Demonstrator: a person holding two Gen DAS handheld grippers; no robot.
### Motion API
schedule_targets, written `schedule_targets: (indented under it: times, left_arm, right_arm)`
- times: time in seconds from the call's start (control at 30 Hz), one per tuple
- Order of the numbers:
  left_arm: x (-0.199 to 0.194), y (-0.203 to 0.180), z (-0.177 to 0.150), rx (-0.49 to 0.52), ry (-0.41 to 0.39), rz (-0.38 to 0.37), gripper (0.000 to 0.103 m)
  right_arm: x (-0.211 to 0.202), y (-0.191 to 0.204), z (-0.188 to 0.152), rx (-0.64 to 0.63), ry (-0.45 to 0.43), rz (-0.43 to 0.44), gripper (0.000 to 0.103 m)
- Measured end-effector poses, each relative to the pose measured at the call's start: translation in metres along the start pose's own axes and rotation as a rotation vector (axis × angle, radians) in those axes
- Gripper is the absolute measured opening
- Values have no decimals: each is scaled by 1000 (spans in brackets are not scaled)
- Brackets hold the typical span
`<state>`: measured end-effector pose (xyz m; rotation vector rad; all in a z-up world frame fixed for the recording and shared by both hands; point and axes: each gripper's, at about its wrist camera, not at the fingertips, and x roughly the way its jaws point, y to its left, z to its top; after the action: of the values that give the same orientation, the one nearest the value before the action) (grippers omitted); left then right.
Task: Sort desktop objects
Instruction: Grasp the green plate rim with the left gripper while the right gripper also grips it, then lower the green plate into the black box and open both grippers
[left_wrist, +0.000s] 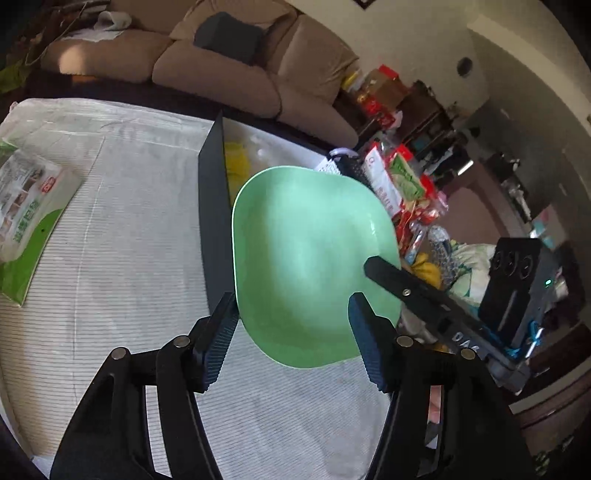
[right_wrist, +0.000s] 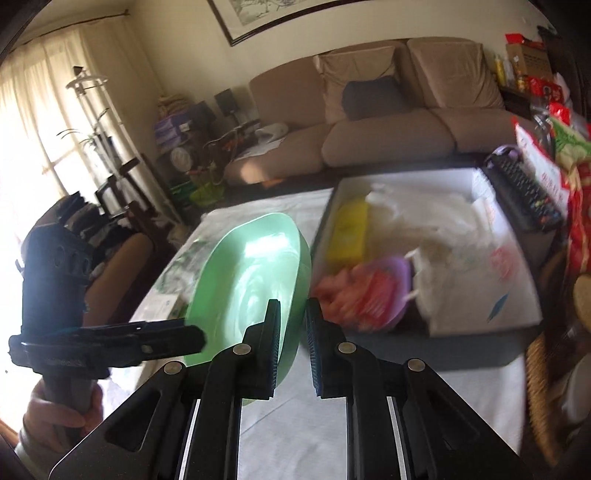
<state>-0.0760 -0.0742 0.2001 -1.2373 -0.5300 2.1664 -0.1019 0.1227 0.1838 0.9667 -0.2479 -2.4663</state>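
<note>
You have the bowl (left_wrist: 314, 266) up off the table (left_wrist: 147, 229), tilted, its near rim between the right gripper's (right_wrist: 291, 343) fingers. Your left gripper (left_wrist: 291, 336) sits just beside the bowl's lower edge — its fingers to either side of the rim, not pressing. Behind and to the right of the bowl stands the tray (right_wrist: 436, 343), holding a packet (right_wrist: 351, 232), a small dish (right_wrist: 388, 291) of snacks and a bag (right_wrist: 461, 258). A remote (right_wrist: 524, 195) lies at the tray's far right edge, with snack packs (right_wrist: 569, 166) piled beyond it. Far left on the table lies a wipes pack (left_wrist: 26, 221) — well apart from the bowl. The sofa (right_wrist: 388, 122) runs behind the table.
</note>
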Motion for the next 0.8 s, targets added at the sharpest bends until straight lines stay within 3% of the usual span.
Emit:
schedule_targets:
  times: [0.13,0.3,0.5,0.57,0.67,0.7,0.8]
  left_arm:
    - [-2,-20,37,14,-33,-19,58]
    - [14,-36,68,39,-8,28,62]
    - [28,-57,88,60,-18,-10,65]
    - [31,-65,95,90,-30,5,65]
    - [41,-70,103,65,0,-62,65]
    - [47,-70,103,52,14,-84,65]
    - [66,-71,100,59,21,-56,65]
  right_arm:
    - [19,-29,24,46,-13,-20,16]
    - [63,-65,32,211,36,70,19]
    - [99,-90,22,354,81,208,25]
    - [103,-90,25,343,84,235,25]
    - [111,-86,28,300,131,244,25]
    - [110,-81,29,276,127,265,25]
    - [92,-59,37,179,61,283,25]
